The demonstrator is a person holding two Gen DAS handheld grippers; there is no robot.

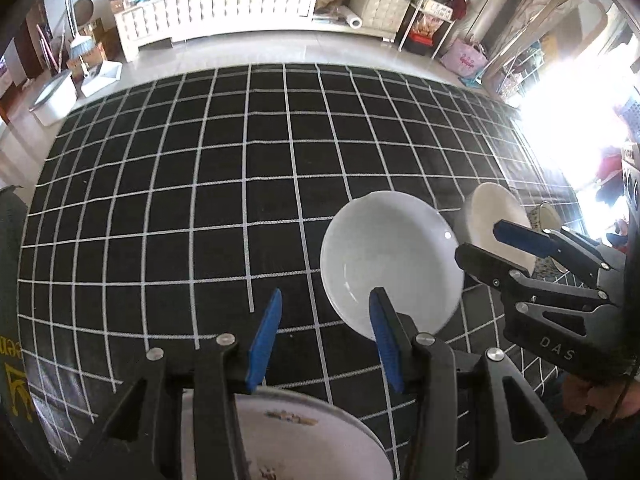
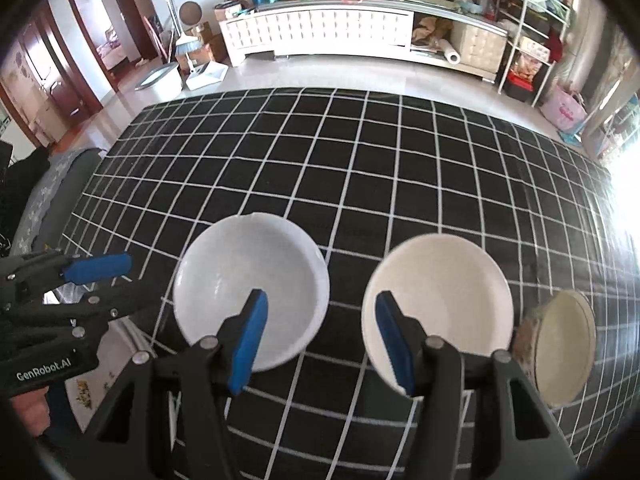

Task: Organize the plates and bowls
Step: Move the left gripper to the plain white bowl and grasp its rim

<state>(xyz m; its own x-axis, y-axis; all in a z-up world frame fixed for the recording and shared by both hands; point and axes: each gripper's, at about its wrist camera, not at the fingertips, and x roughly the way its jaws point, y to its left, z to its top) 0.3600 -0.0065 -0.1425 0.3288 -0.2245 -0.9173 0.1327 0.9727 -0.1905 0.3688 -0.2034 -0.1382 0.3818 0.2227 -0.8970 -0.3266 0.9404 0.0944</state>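
Observation:
A white bowl sits on the black grid tablecloth. To its right is a cream bowl, then a patterned bowl. A patterned plate lies under my left gripper, which is open and empty. My right gripper is open and empty, hovering between the white and cream bowls; it shows in the left wrist view. The left gripper shows at the right wrist view's left edge.
A white cabinet and wire shelves stand on the floor beyond the table. A grey chair is at the table's left edge. Bright window light is at the right.

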